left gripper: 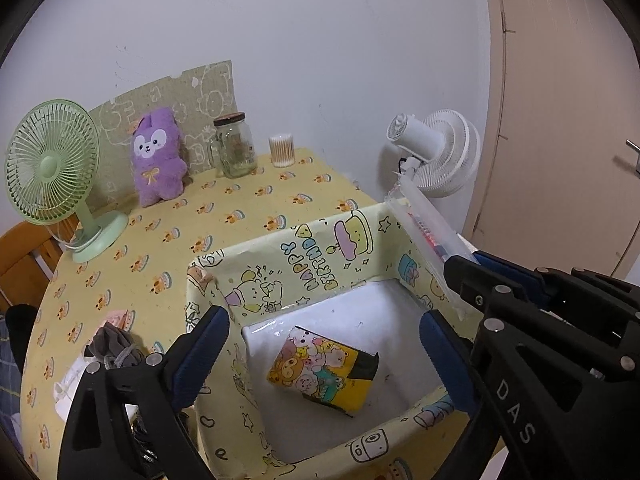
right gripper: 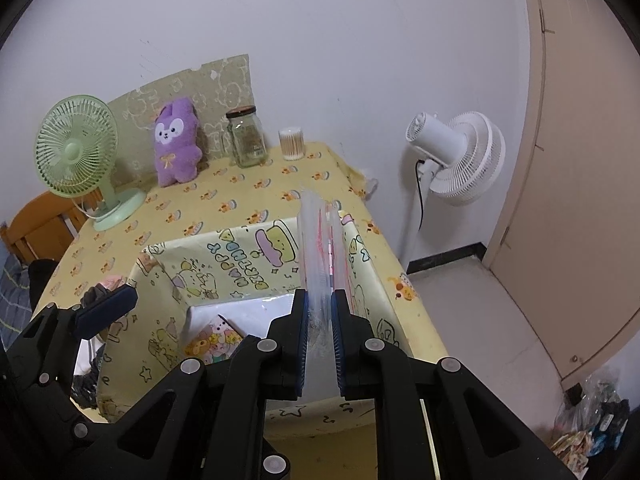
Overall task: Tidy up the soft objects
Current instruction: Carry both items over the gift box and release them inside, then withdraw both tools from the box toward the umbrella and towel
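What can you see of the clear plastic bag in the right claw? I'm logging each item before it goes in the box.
The clear plastic bag is a thin, see-through pouch with red print or contents showing inside. The right claw is shut on its lower end, seen edge-on, so it stands up and away from the fingers. It hangs over the right wall of the patterned box, slanting up and away from the claw. Whether it touches the wall cannot be told; what it holds is unclear.
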`<state>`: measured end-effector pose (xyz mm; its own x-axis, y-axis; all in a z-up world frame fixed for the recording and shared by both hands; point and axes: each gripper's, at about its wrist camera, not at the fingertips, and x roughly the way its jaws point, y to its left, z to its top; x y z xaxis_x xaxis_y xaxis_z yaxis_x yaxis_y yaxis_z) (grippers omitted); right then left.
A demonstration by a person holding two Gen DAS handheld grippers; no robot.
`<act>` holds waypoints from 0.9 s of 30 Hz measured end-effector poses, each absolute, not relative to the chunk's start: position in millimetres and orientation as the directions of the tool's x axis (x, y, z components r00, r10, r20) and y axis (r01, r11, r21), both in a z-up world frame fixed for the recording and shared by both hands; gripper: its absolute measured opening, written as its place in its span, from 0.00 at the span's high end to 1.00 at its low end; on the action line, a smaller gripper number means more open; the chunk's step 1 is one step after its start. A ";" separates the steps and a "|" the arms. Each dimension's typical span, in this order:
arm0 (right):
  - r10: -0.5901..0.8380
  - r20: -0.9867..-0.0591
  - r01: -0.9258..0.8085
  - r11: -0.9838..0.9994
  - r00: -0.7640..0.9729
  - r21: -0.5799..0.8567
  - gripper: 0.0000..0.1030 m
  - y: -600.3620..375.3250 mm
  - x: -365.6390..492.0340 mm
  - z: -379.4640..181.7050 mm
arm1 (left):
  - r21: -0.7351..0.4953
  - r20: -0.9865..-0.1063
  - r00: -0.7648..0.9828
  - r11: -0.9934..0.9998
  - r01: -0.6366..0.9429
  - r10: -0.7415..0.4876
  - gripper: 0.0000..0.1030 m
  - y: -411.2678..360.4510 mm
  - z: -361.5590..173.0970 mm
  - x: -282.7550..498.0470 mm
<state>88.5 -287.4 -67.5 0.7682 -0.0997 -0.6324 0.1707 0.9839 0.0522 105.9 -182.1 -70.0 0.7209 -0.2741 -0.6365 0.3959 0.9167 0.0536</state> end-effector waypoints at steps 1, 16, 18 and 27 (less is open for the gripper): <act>-0.107 -0.637 0.175 0.984 0.763 0.044 0.84 -287.0 89.3 -67.8 | 0.055 -0.640 0.719 0.918 0.394 -0.270 0.05 -182.1 -70.7 106.5; -0.145 -0.590 0.195 0.981 0.794 0.023 0.20 -261.8 74.4 -50.3 | 0.010 -0.612 0.736 0.927 0.375 -0.291 0.02 -155.3 -56.4 93.0; -0.146 -0.588 0.196 0.980 0.795 0.022 0.20 -257.1 71.6 -47.8 | 0.005 -0.607 0.737 0.927 0.376 -0.296 0.02 -150.9 -53.8 89.8; -0.150 -0.564 0.192 0.981 0.812 0.016 0.18 -227.5 54.9 -35.2 | -0.001 -0.577 0.763 0.935 0.355 -0.290 0.02 -122.8 -42.1 73.5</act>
<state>54.9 -227.5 -35.2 0.8123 -0.1497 -0.5636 0.1921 0.9812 0.0162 73.5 -122.8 -42.1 0.7635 -0.2899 -0.5771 0.3546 0.9350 -0.0006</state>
